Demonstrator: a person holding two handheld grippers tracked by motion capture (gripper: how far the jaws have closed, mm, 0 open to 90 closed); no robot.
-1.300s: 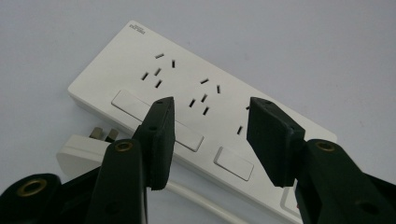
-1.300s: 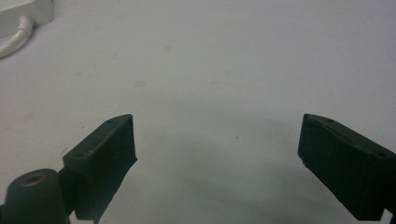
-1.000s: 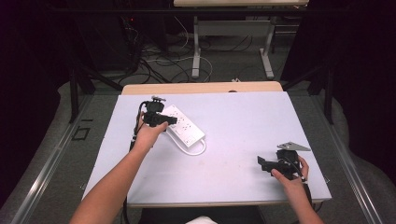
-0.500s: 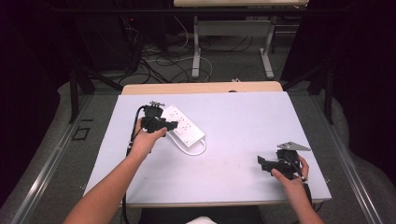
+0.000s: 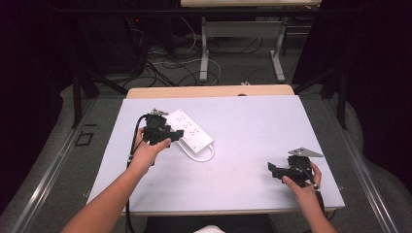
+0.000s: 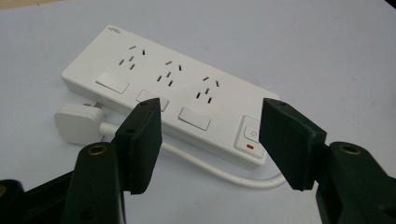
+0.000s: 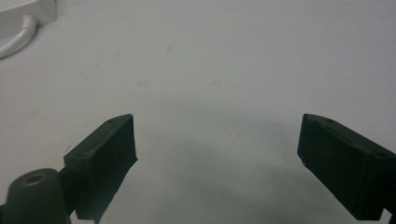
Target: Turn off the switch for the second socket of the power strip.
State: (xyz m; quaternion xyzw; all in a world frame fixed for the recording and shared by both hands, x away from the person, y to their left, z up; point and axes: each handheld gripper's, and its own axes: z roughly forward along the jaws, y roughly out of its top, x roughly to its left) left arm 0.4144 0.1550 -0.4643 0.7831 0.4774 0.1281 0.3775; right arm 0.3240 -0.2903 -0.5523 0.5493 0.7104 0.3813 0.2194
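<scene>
White three-outlet power strip [image 6: 163,88] near my desk's [image 5: 252,126] far-left corner, my left gripper [image 6: 210,140] gaping empty beside it, my right gripper [image 7: 217,163] wide open, empty, near right edge.

From above I see my left gripper [image 5: 176,133] over the near edge of the white power strip [image 5: 190,129] on the pale table [image 5: 252,131], while my right gripper [image 5: 273,171] sits well apart near the front right corner.
</scene>
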